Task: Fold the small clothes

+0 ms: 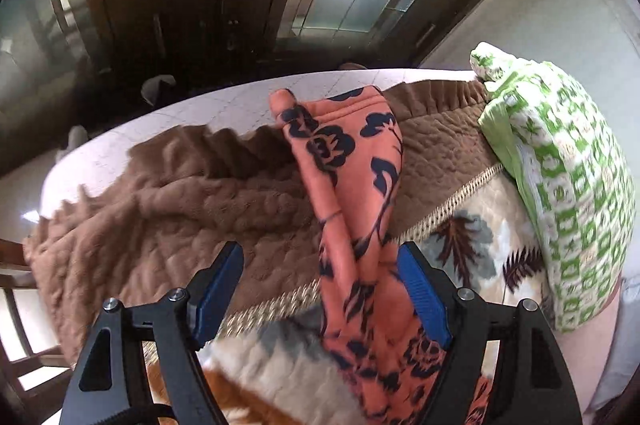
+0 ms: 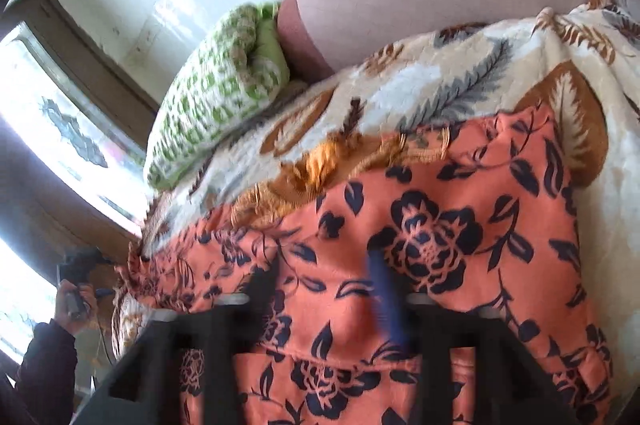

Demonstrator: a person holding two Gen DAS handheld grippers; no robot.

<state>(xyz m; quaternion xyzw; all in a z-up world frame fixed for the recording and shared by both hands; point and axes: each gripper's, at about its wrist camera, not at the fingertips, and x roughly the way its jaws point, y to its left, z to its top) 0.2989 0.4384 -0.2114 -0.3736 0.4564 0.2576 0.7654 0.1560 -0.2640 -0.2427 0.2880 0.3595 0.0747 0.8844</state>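
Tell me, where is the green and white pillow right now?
The green and white patterned pillow sits at the right of the left wrist view, on the cream leaf-print blanket, just right of the orange flowered garment.

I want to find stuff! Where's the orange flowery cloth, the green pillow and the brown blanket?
Orange cloth (image 2: 420, 241): right wrist view, on its big dark flower.
Green pillow (image 1: 568, 185): left wrist view, middle of its patterned side.
Brown blanket (image 1: 168, 209): left wrist view, on its quilted top.
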